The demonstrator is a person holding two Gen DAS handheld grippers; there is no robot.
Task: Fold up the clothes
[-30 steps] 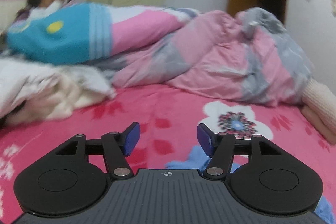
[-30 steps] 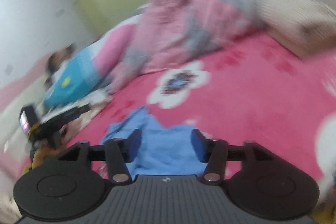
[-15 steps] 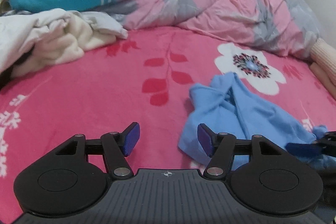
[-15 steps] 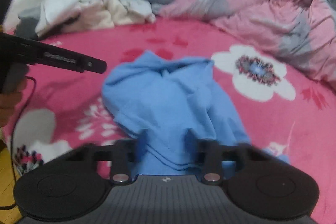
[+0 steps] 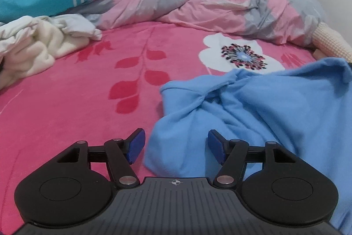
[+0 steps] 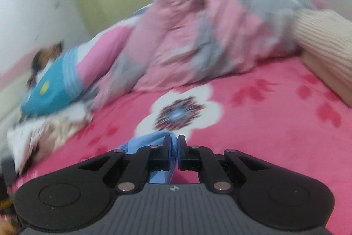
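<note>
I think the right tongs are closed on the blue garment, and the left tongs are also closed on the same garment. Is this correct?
Only the first half is correct. The right tongs are closed on the blue garment, as the right wrist view shows. The left tongs are open: in the left wrist view their pads stand apart on either side of the garment's near edge and do not press it.

I can read no text, label, brand or number in either view. The only mark I find is a small crosshair sign on the ribbed grey body of the left gripper (image 5: 176, 145), and a similar small emblem, too blurred to make out, on the right gripper (image 6: 175, 147).
</note>
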